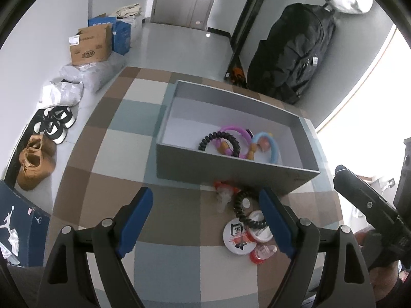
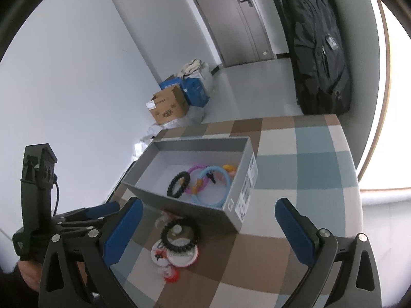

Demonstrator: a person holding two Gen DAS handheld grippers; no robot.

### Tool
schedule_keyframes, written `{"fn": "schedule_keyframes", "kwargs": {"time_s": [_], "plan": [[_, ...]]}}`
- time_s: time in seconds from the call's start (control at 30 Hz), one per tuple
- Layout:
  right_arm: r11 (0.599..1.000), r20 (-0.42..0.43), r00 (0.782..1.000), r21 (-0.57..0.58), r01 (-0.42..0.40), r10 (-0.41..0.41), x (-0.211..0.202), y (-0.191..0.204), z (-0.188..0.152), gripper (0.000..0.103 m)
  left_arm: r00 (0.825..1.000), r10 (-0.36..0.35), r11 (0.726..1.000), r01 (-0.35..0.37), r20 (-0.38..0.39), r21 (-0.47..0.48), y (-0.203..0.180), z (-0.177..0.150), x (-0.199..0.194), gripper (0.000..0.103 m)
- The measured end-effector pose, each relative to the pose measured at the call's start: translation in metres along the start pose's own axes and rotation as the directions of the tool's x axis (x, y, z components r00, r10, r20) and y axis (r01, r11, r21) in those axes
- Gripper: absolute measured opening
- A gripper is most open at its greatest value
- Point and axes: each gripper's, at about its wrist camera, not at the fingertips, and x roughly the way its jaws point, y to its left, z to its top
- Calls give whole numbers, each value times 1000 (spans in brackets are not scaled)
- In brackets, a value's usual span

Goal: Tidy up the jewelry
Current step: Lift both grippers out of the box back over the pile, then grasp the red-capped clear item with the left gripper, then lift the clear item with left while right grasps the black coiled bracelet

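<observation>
A grey open box (image 1: 231, 172) stands on the checked tablecloth (image 1: 115, 154). It holds a black spiral bracelet (image 1: 221, 141), a purple ring (image 1: 236, 129) and a blue ring (image 1: 272, 148). In front of the box lie a black bead bracelet (image 1: 237, 206), white round badges (image 1: 237, 236) and red-and-clear clips (image 1: 263, 252). My left gripper (image 1: 205, 220) hangs open above the cloth, left of that pile. My right gripper (image 2: 209, 231) is open too. The bead bracelet (image 2: 164, 236) lies on the table below its left finger, untouched. The box (image 2: 239, 205) is just beyond.
A black backpack (image 1: 290, 59) leans behind the table's far right corner. Cardboard boxes (image 1: 91, 46), plastic bags and shoes (image 1: 36, 161) line the wall on the floor at left. The table's right edge curves near a bright window (image 2: 385, 128).
</observation>
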Motion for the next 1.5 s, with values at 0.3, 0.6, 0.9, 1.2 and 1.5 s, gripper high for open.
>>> {"fn": "schedule_keyframes", "kwargs": {"time_s": [0.3, 0.6, 0.9, 1.2, 1.5], "plan": [[1000, -38, 999, 3, 14, -14, 3, -3, -7, 103, 998, -61, 998, 61, -19, -11, 0, -4, 10, 82], [1000, -58, 998, 3, 16, -16, 7, -4, -11, 103, 988, -147, 987, 144, -43, -69, 5, -4, 22, 71], [1000, -62, 998, 8, 14, -14, 8, -5, -11, 103, 977, -196, 975, 185, -78, -126, 11, -4, 33, 37], [1000, -66, 998, 8, 15, -15, 9, -5, -12, 103, 971, -219, 966, 203, -96, -160, 17, -2, 37, 13], [1000, -72, 997, 7, 23, -22, 11, -6, -14, 103, 958, -271, 947, 248, -94, -204, 24, -3, 33, 11]]}}
